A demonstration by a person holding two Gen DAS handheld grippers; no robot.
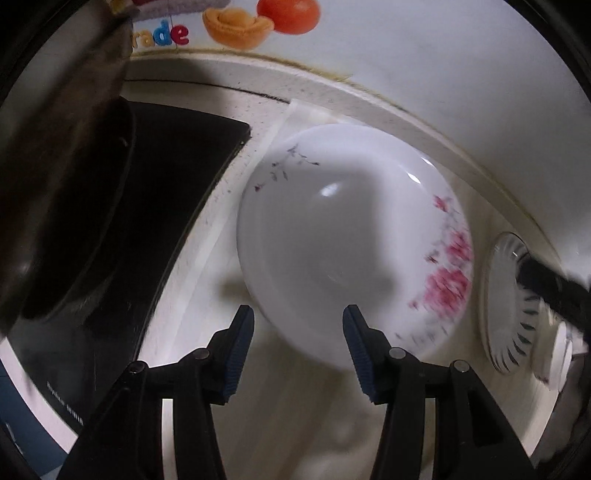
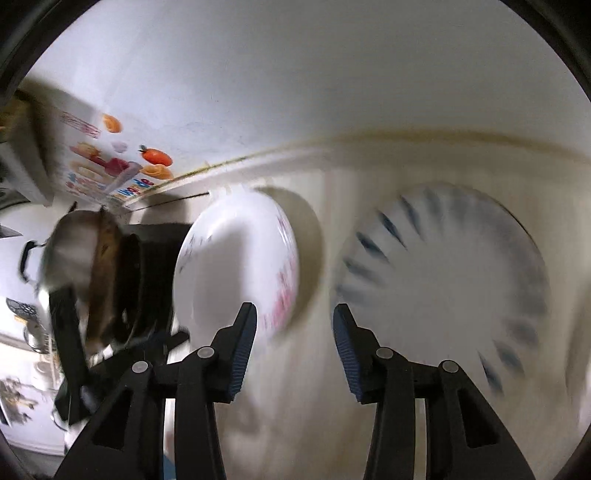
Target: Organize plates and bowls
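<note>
A white plate with pink flowers [image 1: 332, 236] lies on the cream counter [image 1: 303, 413] just ahead of my left gripper [image 1: 298, 317], which is open and empty with its tips at the plate's near rim. The plate also shows in the right wrist view [image 2: 229, 266]. A white plate with dark blue rim strokes [image 2: 443, 280] lies ahead and right of my right gripper [image 2: 294, 314], which is open and empty. In the left wrist view that plate [image 1: 506, 295] sits at the right, with the other gripper over it and a small white dish [image 1: 559, 354] beside it.
A black stove top [image 1: 155, 206] with a dark pan [image 1: 62, 206] lies left of the flowered plate. A metal pot [image 2: 70, 251] stands on the stove. The white wall [image 1: 443, 66] runs behind the counter, with a fruit sticker [image 1: 258, 18].
</note>
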